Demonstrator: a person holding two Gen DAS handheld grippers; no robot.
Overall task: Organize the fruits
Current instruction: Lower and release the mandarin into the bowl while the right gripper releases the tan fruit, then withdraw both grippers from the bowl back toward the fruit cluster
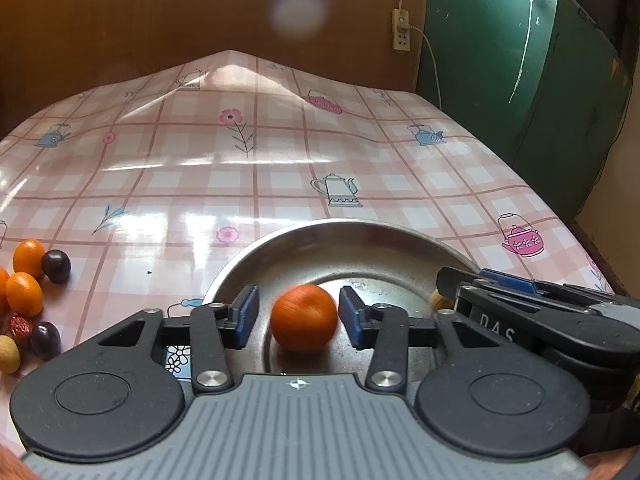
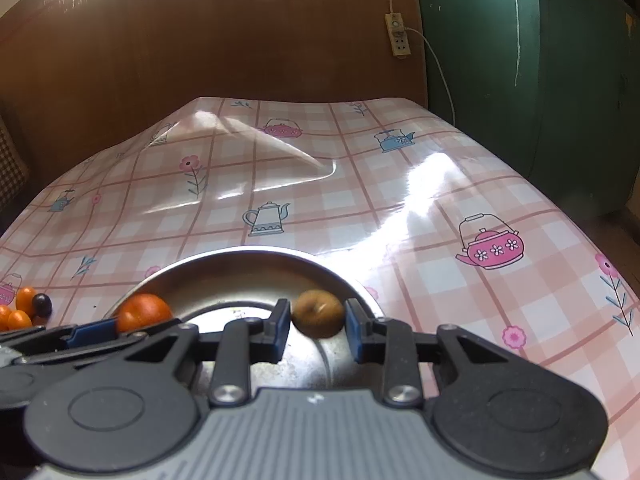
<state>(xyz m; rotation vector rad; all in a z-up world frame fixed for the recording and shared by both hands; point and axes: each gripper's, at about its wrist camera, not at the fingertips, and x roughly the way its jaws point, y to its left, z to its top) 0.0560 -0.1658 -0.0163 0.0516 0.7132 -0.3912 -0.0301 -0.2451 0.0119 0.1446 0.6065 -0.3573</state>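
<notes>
The left tongs point forward and downward, their blue pads standing apart with clear gaps on both sides of the orange fruit between them, so nothing is gripped. The right tongs tilt down at a similar angle just beside them, pads set close to a brownish fruit; whether they press on it cannot be told.

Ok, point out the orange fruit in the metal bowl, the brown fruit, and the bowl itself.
orange fruit [image 1: 303, 317], left wrist view, middle of its blurred front.
brown fruit [image 2: 318, 313], right wrist view, centre, near its dimple.
metal bowl [image 1: 340, 226], left wrist view, far rim.
</notes>
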